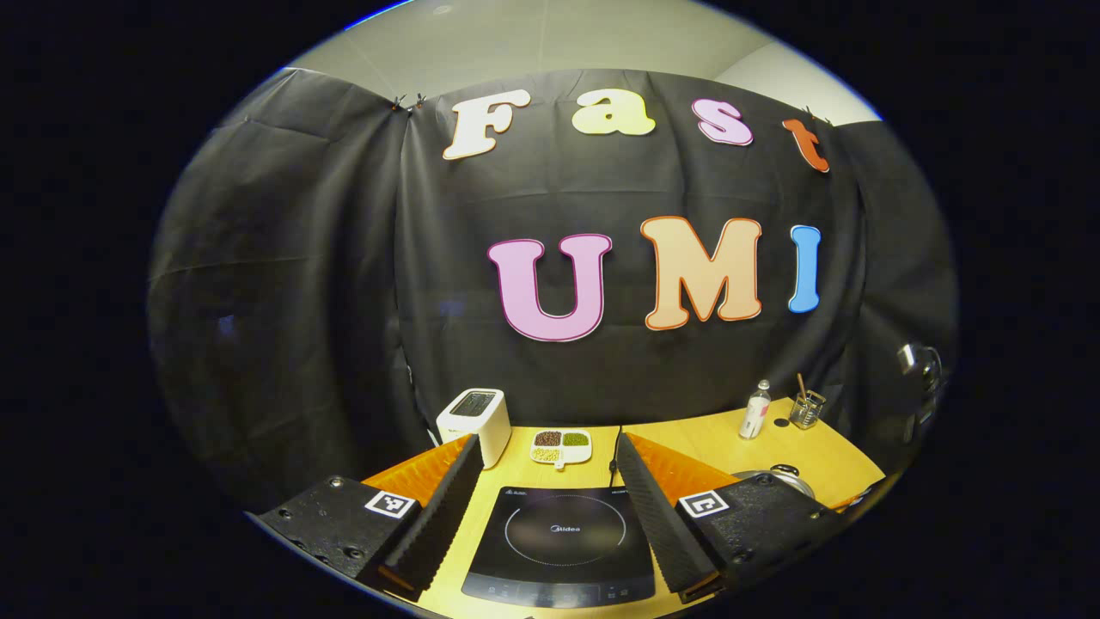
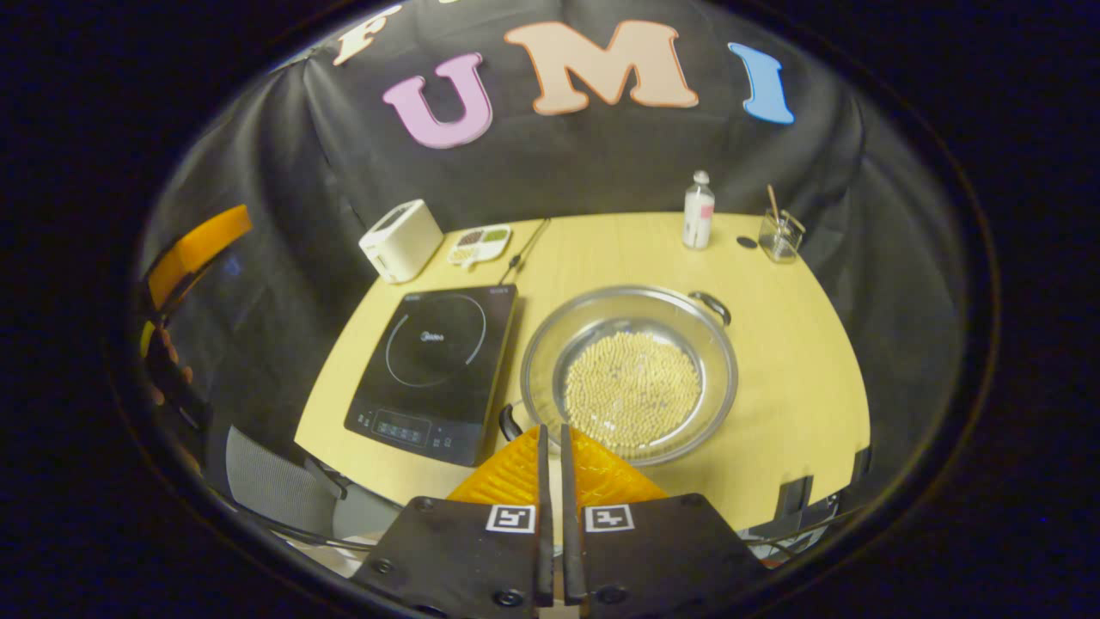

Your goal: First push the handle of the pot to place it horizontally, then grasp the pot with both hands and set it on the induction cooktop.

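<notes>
Pot (image 2: 632,374) sat beside the induction cooktop (image 2: 434,361), so we held the right claw (image 2: 551,447) closed for pushing its handle (image 2: 510,423), left claw (image 1: 546,494) open.

Black cloth (image 1: 344,284) drapes the booth behind a yellow wooden table (image 2: 799,344). Above the cloth shows a pale ceiling (image 1: 516,34). A grey chair (image 2: 266,486) stands off the table's near left corner.

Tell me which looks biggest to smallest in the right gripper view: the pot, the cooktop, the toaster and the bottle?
1. Pot and induction cooktop: these look about alike, so no ranking between them.
2. Toaster.
3. Bottle.
The toaster and bottle stand farther from the camera, which shrinks them.
</notes>
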